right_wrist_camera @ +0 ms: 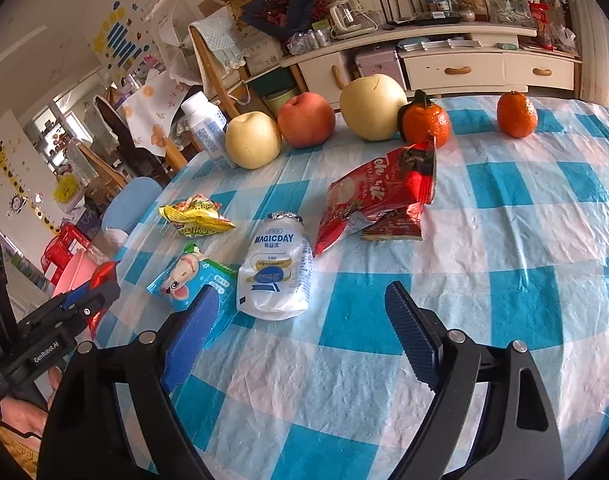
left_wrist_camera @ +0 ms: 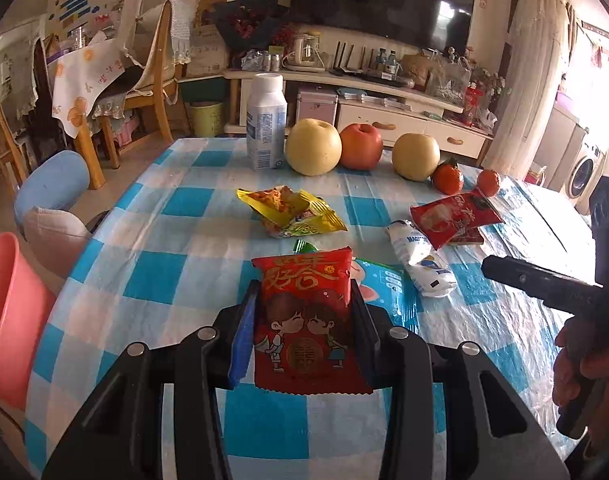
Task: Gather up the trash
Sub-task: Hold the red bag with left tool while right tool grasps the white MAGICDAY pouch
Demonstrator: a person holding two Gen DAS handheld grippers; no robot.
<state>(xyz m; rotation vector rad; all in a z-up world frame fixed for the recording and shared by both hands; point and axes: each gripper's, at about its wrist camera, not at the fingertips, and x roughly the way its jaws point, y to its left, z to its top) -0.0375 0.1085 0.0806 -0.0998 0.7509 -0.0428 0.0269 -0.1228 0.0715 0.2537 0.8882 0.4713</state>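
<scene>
The checked worktop (right_wrist_camera: 504, 240) carries fruit along its far edge. Nearer than the red apple (right_wrist_camera: 306, 119) lie a white pouch (right_wrist_camera: 274, 270), red wrappers (right_wrist_camera: 378, 196) and a yellow wrapper (right_wrist_camera: 196, 222). The left gripper (left_wrist_camera: 304, 320) clamps a red packet (left_wrist_camera: 306, 320) above the worktop; the right gripper (right_wrist_camera: 300, 332) has wide, empty jaws just short of the pouch.

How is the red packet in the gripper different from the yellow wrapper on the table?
The red packet is flat, looks sealed, and is pinched in the left gripper. The yellow wrapper is torn open, crumpled, and lies free on the table. Both are shiny snack packaging.
</scene>
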